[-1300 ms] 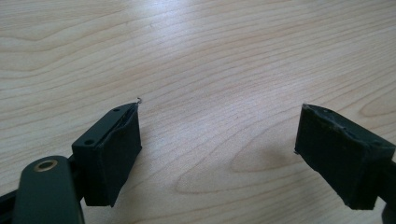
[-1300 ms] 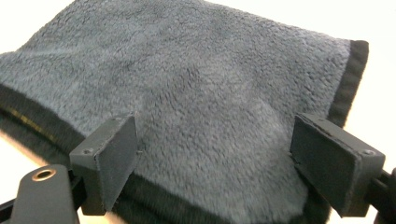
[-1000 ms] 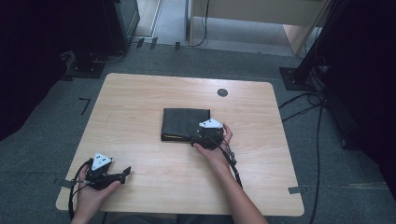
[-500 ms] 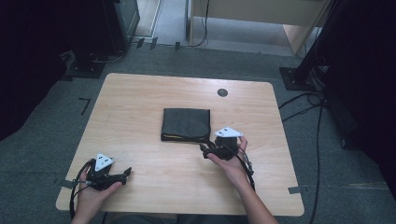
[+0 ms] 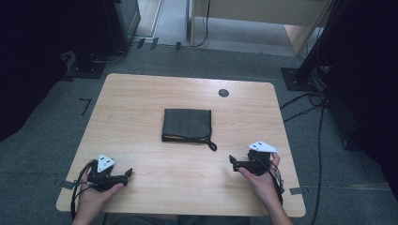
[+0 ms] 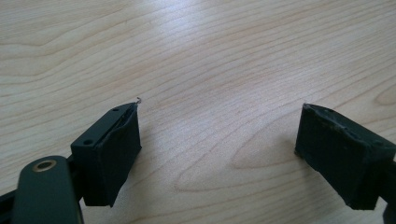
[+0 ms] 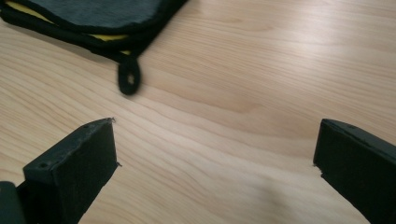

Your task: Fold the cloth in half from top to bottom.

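Your right gripper (image 5: 233,161), fingers just spread wider and empty, sits near the folded dark cloth (image 5: 187,124). Your left gripper (image 5: 127,174) rests on the bench (image 5: 141,93), fingers spread.

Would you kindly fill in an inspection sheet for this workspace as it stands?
Surface: wooden table, bare but for a dark round cap near the far edge.
Job's things: folded dark cloth at the centre, flat, yellow showing at its near edge, its loop lying on the wood.
Clutter: nothing seen.
Grippers: left gripper open and empty at the near left corner; right gripper open and empty, near right, apart from the cloth, jaws have just been opening.
Cables: one trails from each gripper; more lie on the floor at right.
Surroundings: grey carpet, dark stands.
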